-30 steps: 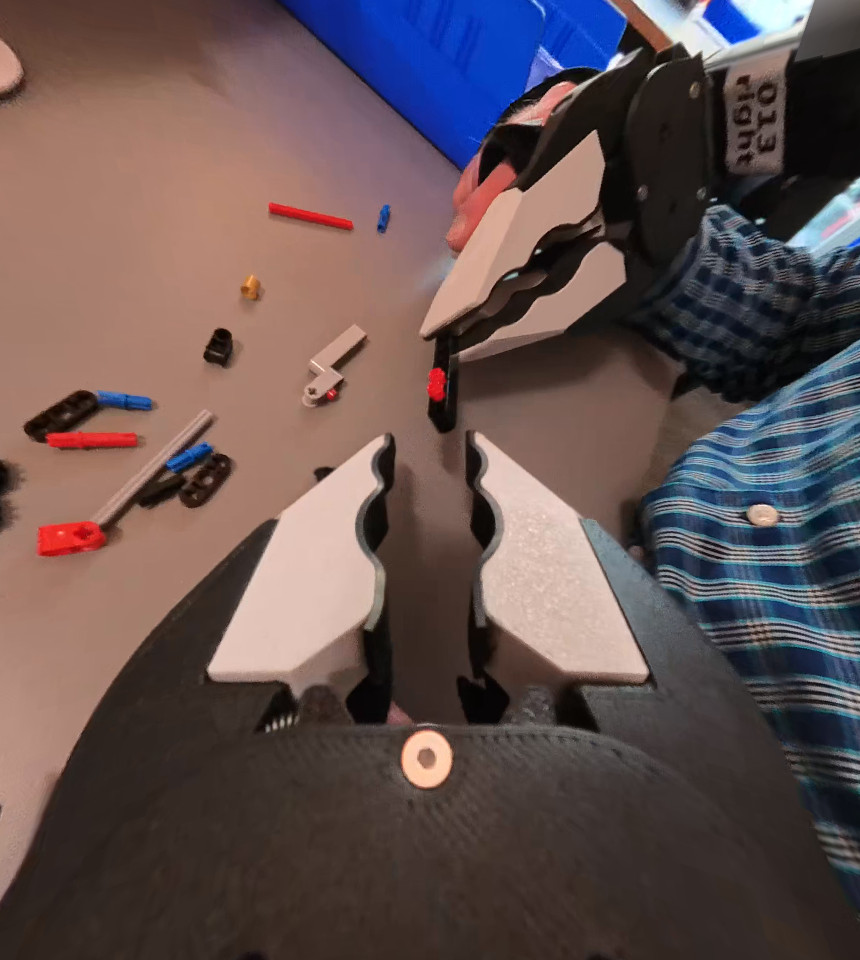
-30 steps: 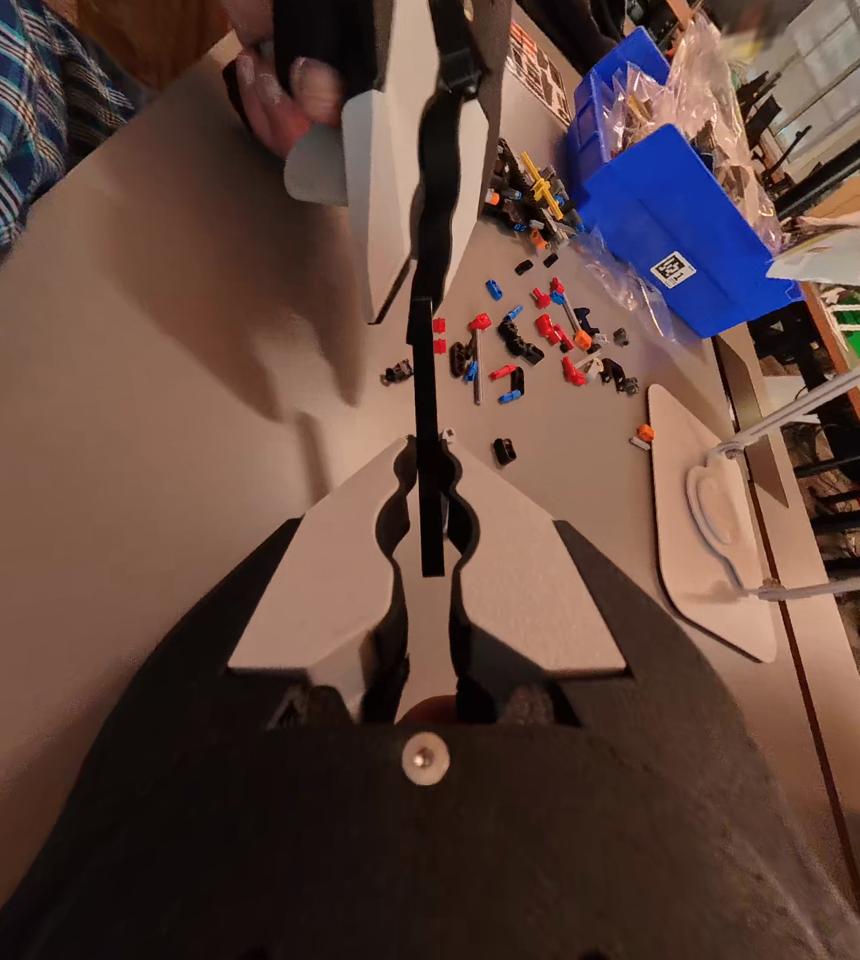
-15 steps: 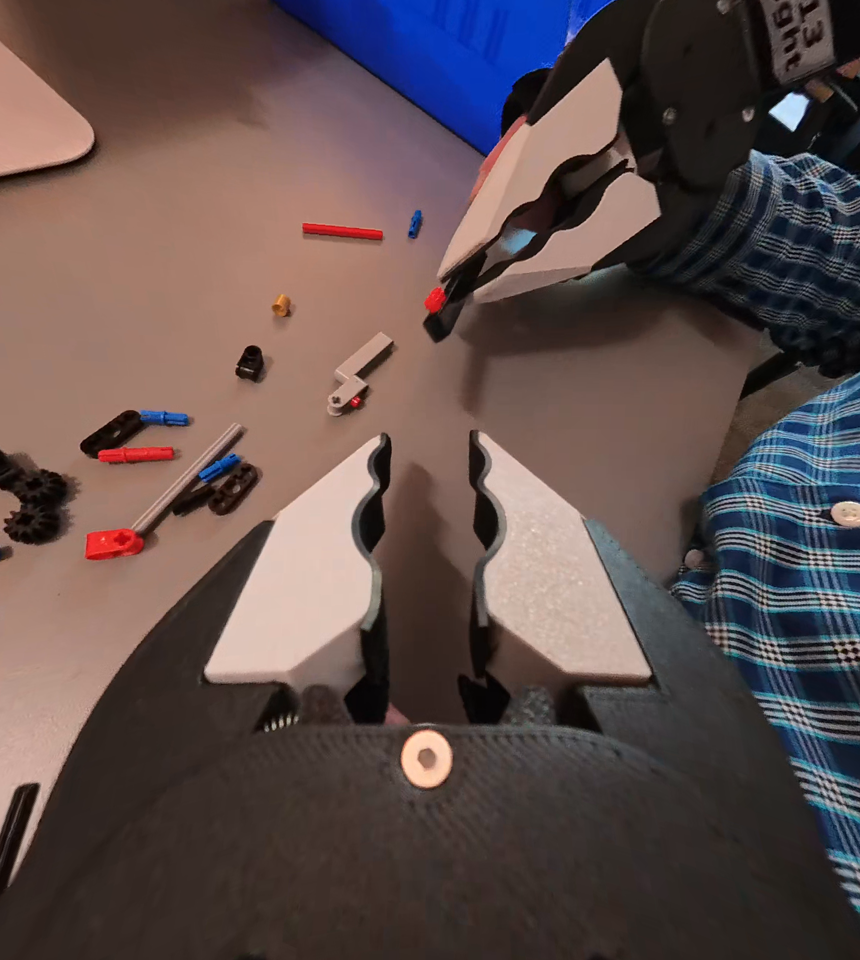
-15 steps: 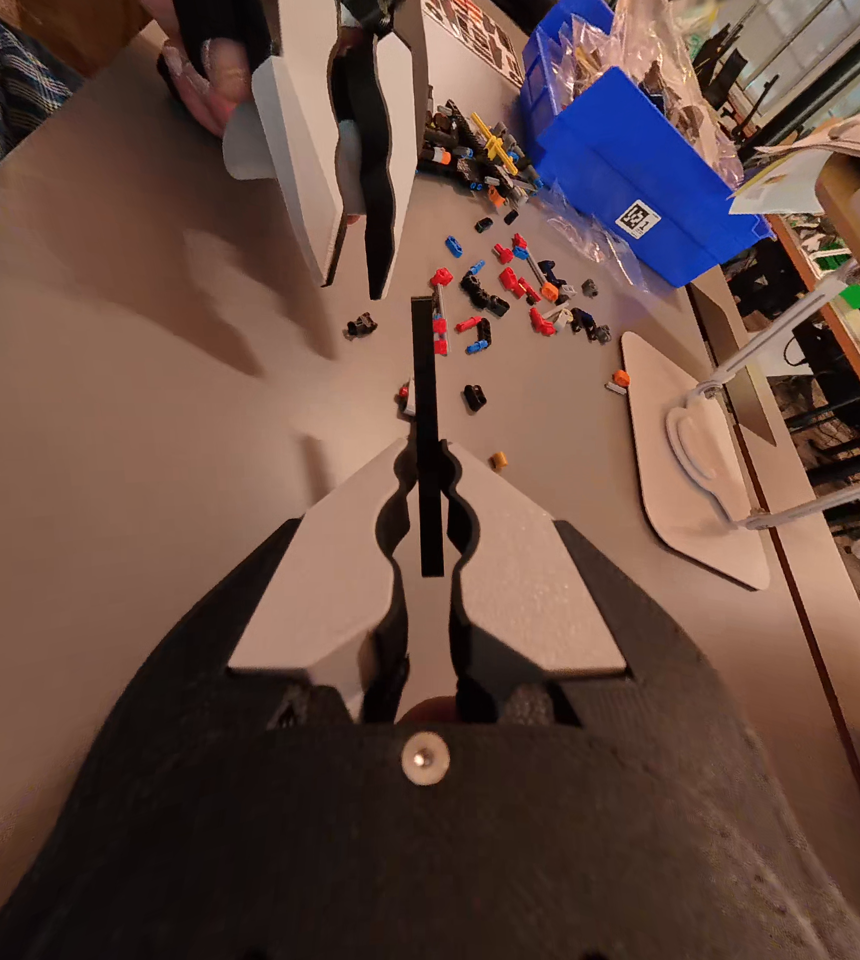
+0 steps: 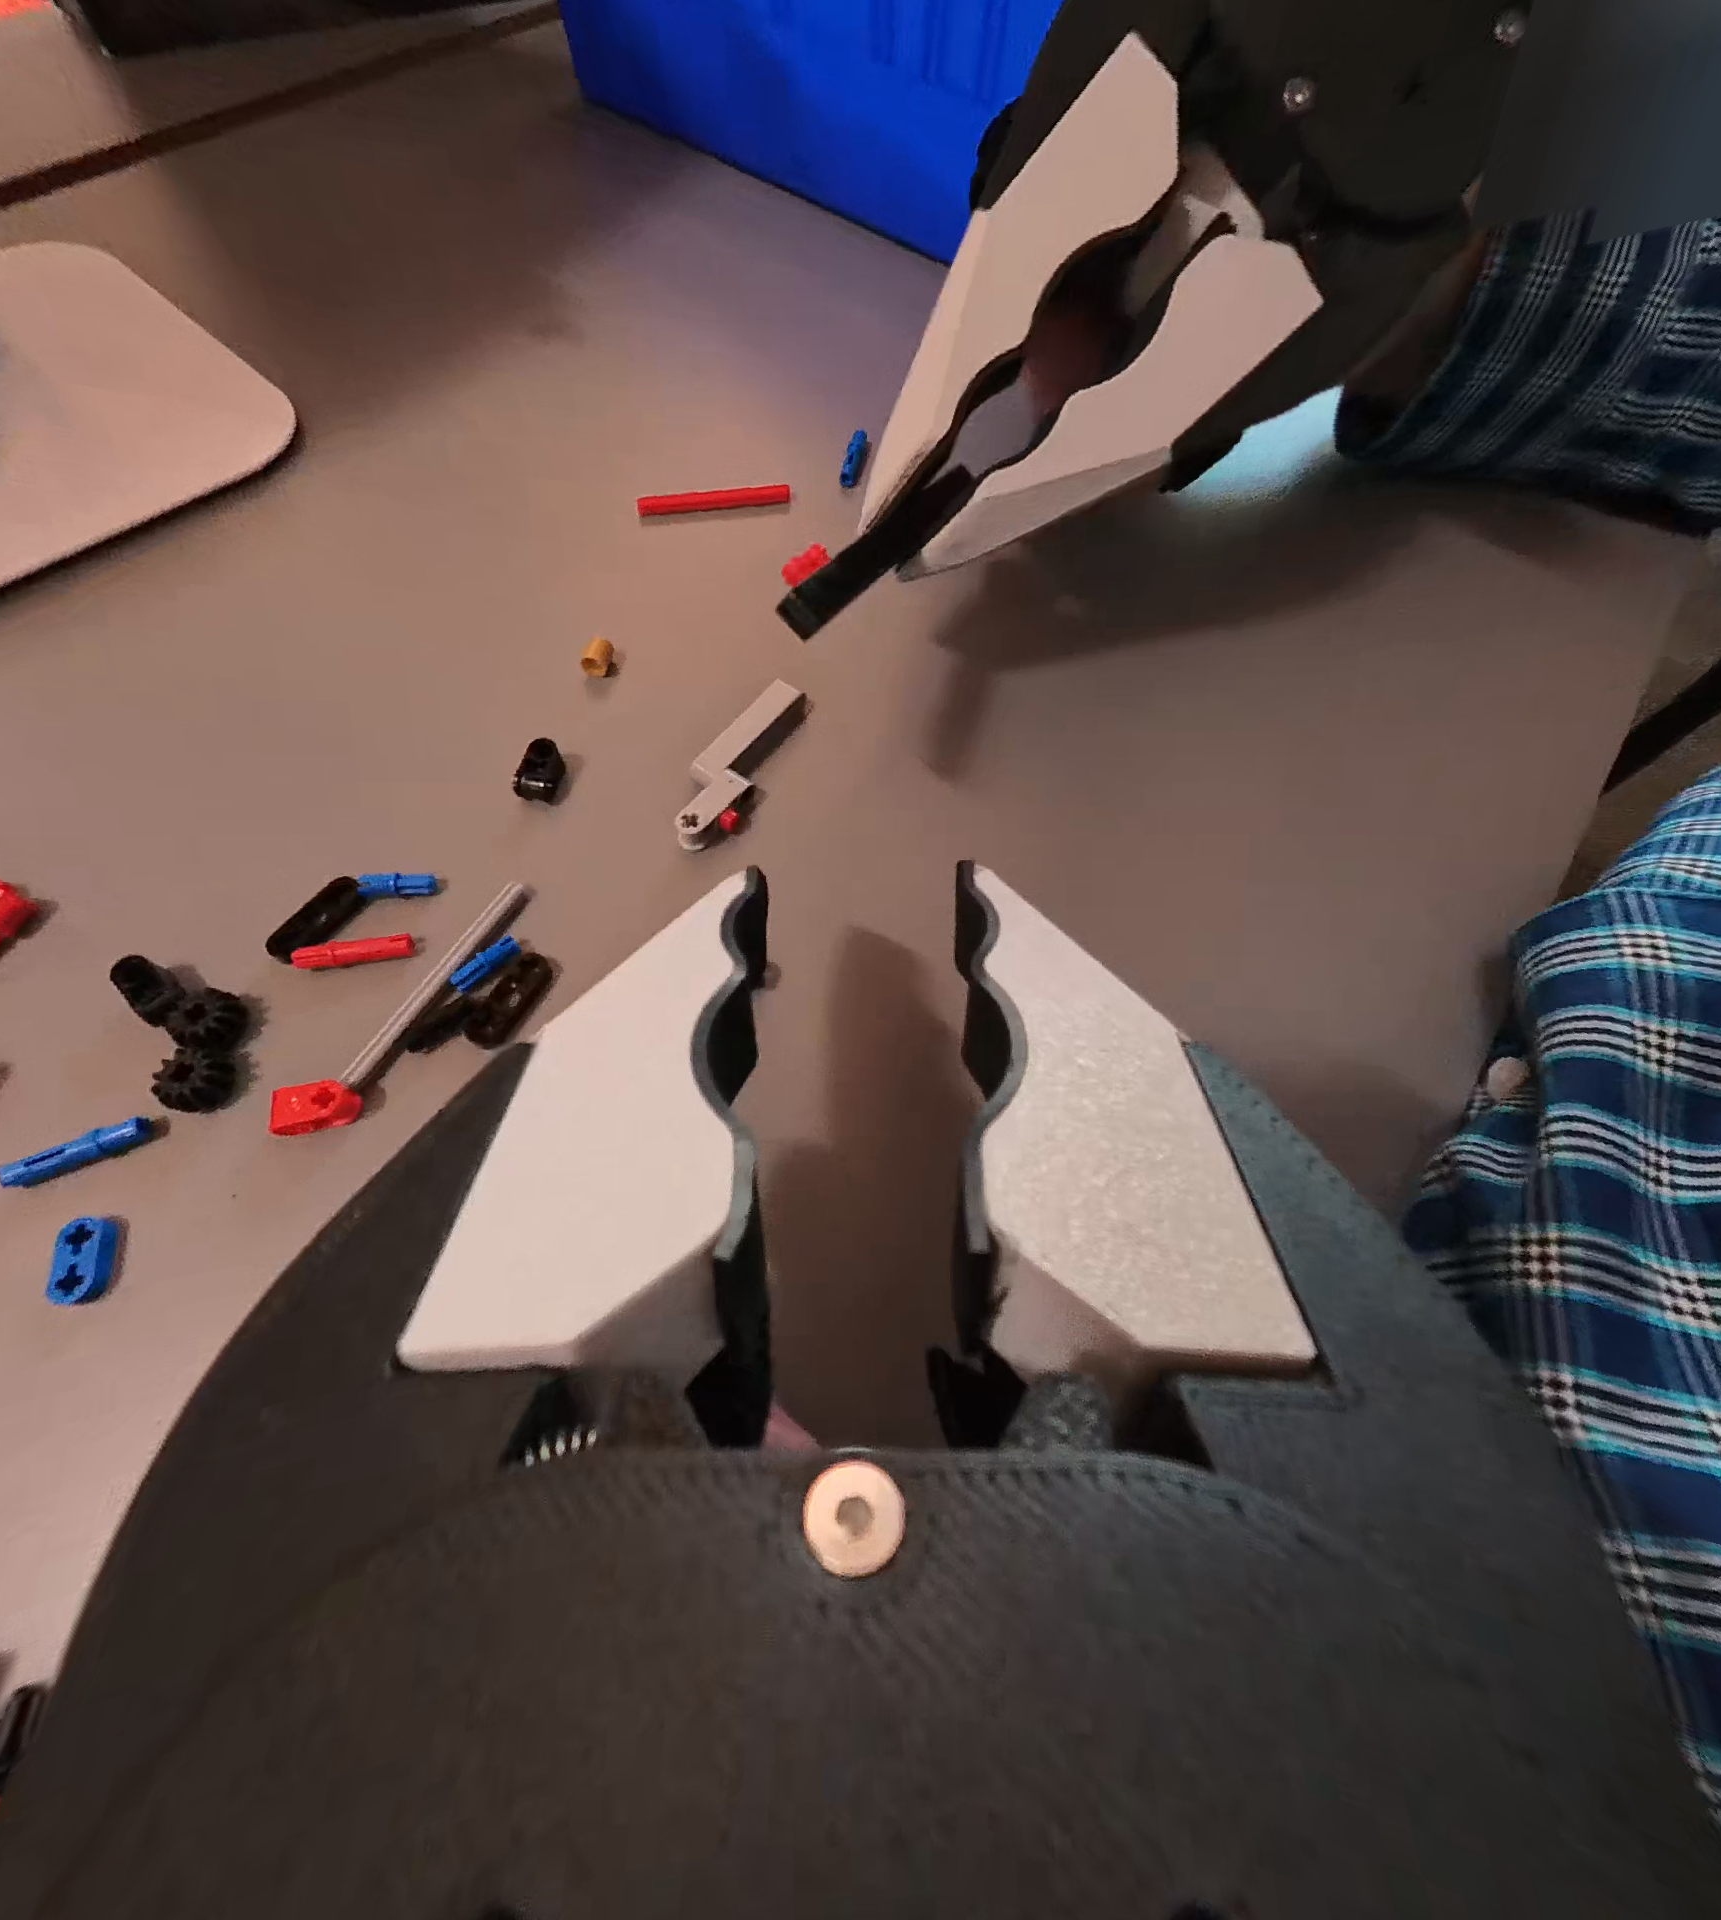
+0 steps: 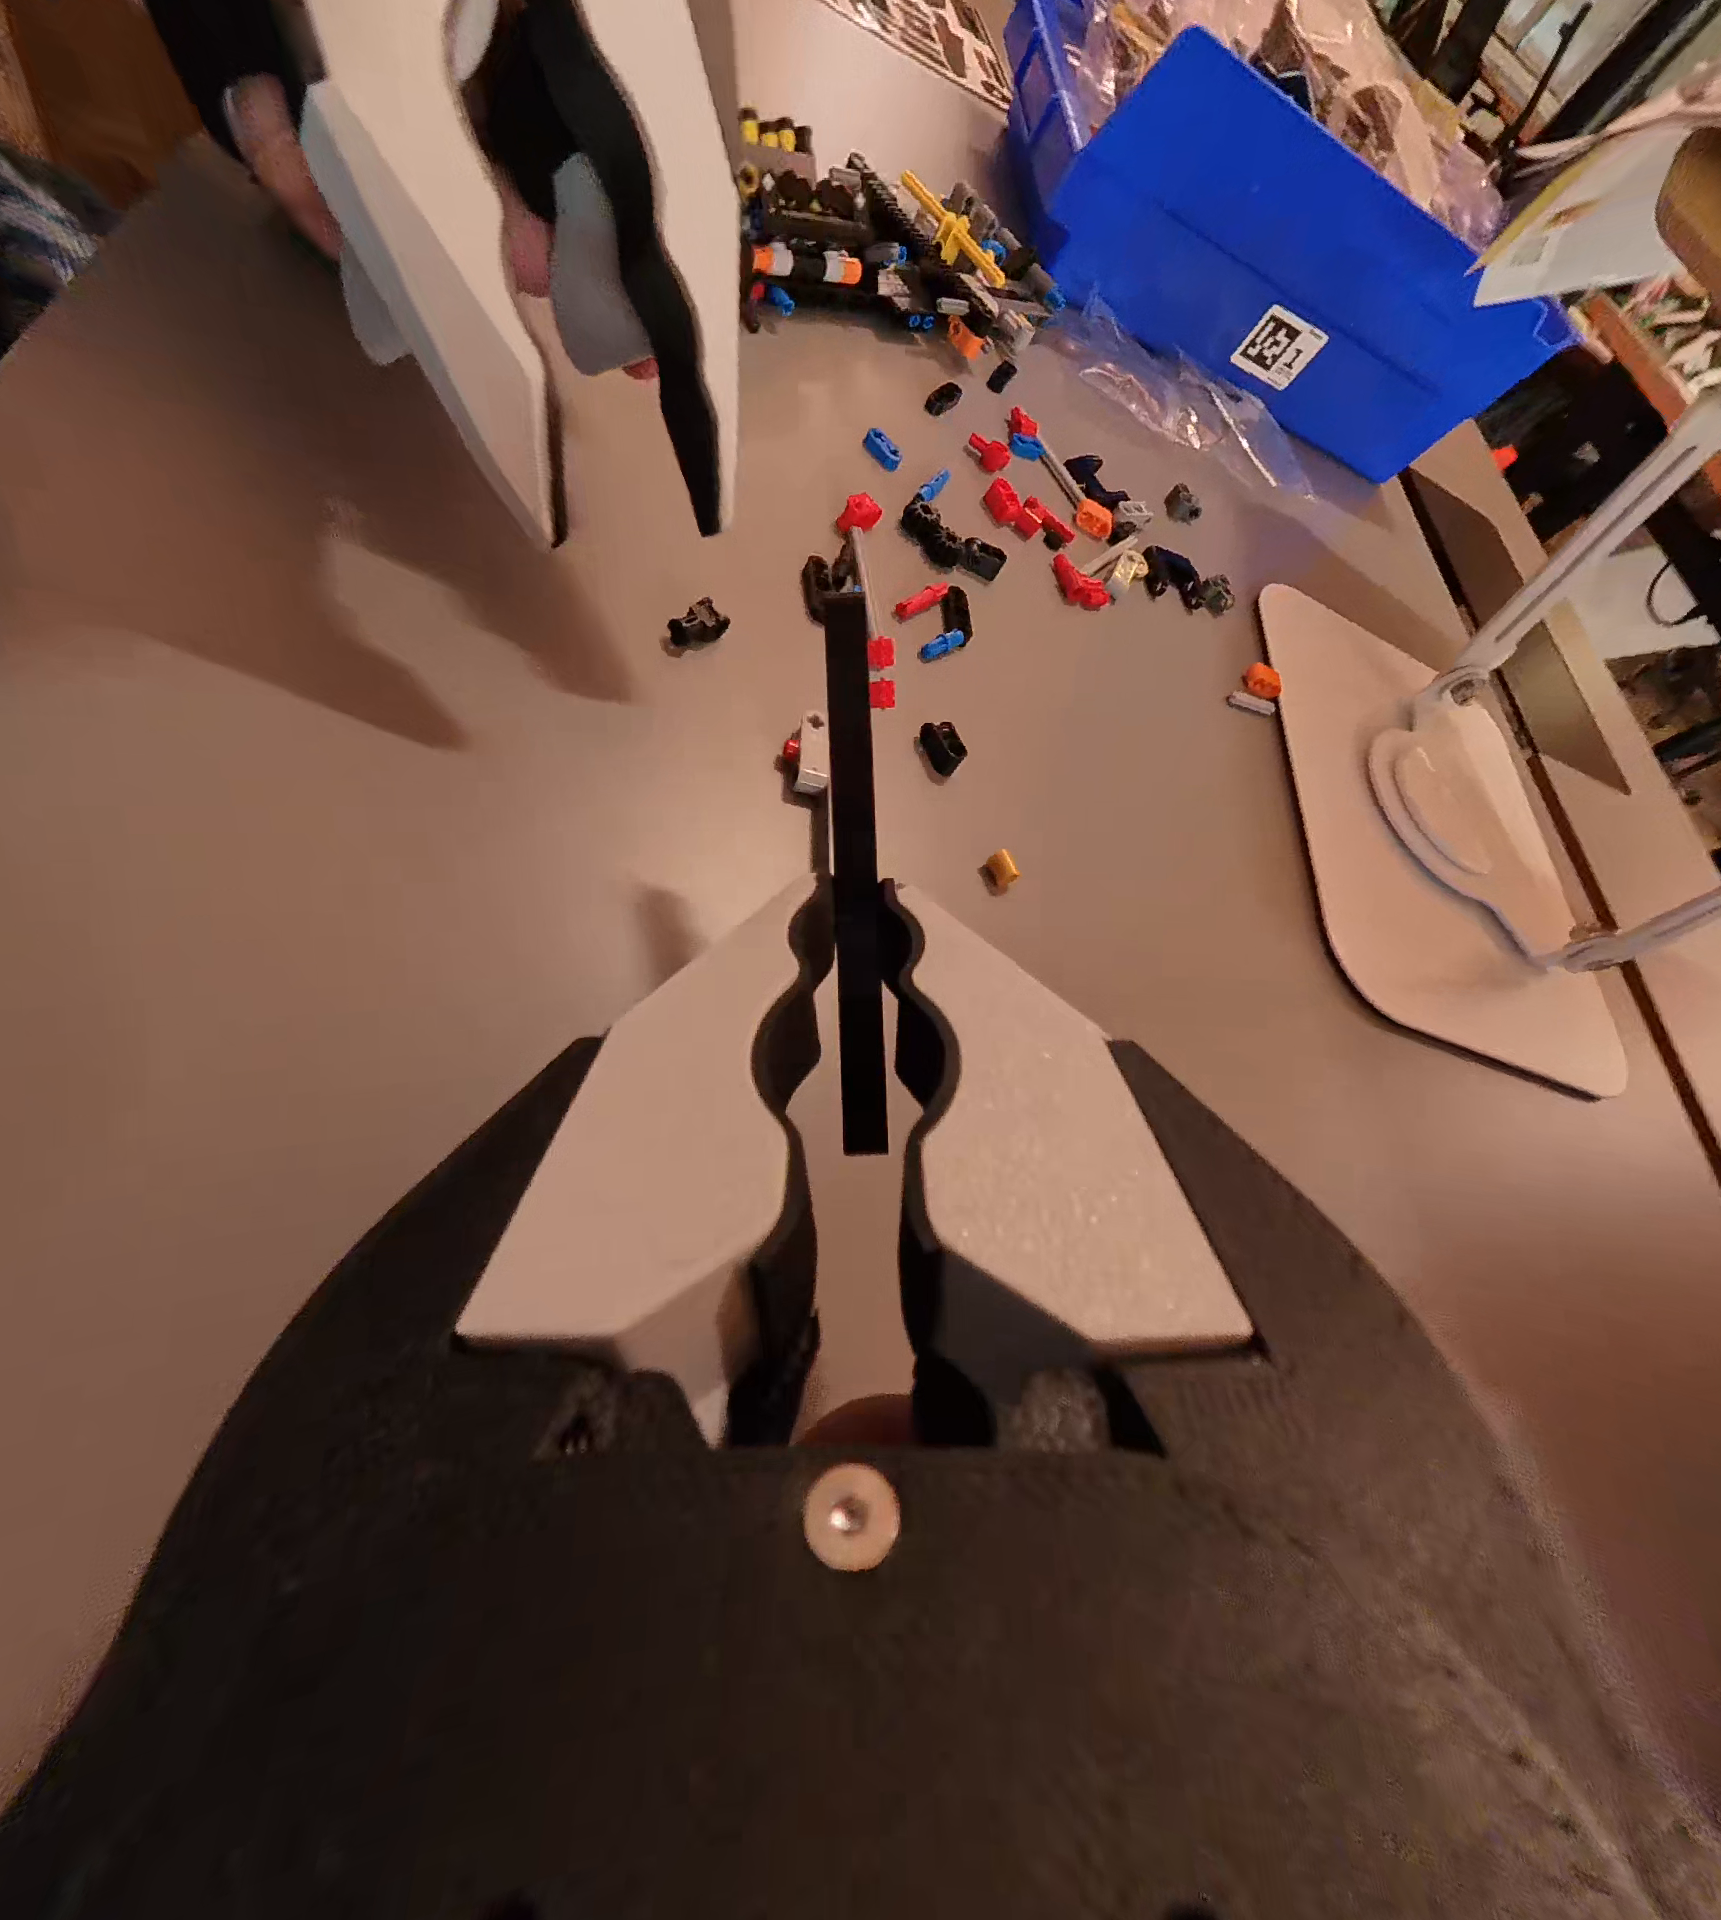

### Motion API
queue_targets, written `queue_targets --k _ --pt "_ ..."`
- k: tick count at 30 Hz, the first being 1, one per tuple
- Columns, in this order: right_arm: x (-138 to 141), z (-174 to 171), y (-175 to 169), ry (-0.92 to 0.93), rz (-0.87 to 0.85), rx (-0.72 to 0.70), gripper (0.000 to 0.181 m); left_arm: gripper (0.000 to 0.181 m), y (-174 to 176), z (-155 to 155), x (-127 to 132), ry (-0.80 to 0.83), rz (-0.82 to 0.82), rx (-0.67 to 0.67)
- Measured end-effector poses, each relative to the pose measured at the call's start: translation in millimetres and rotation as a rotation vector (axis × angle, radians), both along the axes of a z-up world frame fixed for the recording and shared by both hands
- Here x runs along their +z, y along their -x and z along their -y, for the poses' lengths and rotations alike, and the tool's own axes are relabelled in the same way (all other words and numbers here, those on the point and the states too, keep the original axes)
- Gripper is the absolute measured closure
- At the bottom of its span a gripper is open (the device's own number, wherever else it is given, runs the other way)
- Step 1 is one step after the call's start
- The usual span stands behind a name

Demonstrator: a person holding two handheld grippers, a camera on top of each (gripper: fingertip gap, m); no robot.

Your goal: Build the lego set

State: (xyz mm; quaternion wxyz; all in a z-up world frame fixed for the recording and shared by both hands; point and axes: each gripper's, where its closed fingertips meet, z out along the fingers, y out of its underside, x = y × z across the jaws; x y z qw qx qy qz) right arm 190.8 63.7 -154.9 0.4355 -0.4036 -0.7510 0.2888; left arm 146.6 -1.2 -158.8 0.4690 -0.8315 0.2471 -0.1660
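My right gripper (image 6: pixel 854 885) is shut on a long black beam (image 6: pixel 854 779) that sticks straight out ahead, with two red pins (image 6: pixel 880 670) on its side near the far end. In the left wrist view the right gripper (image 5: pixel 903 551) comes in from the upper right and holds the beam (image 5: pixel 835 587) slanted just above the table. My left gripper (image 5: pixel 858 881) is open and empty, low over the table and well short of the beam. It also shows open at the upper left of the right wrist view (image 6: pixel 627 530).
Loose pieces lie on the grey table: a grey bent piece with a red pin (image 5: pixel 736 764), a black connector (image 5: pixel 538 771), a tan bush (image 5: pixel 599 657), a red axle (image 5: pixel 714 501), black gears (image 5: pixel 201 1049). A blue bin (image 6: pixel 1282 249), a part-built model (image 6: pixel 877 260) and a white stand base (image 6: pixel 1438 831) stand farther off. There is about 9 cm between the tips of the two grippers. From the right gripper's tips to the tan bush (image 5: pixel 599 657) is close to 8 cm. It turns up in the right wrist view (image 6: pixel 999 874) as well.
The two grippers have drawn apart. The beam's tip was right at my left fingertips and is now well ahead of them. The left gripper stayed open, the right stayed shut on the beam.
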Motion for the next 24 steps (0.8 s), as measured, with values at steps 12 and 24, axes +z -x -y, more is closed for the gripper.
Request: queue_targets --k 12,24 --pt "18.6 -13.5 10.6 -0.182 -0.11 -0.105 0.176 0.144 14.0 -18.2 29.9 -0.158 -0.024 0.066" --pt "27.8 9.1 17.6 -0.44 -0.181 -0.056 0.176 0.174 -9.3 -38.2 48.1 -0.08 0.289 -0.002"
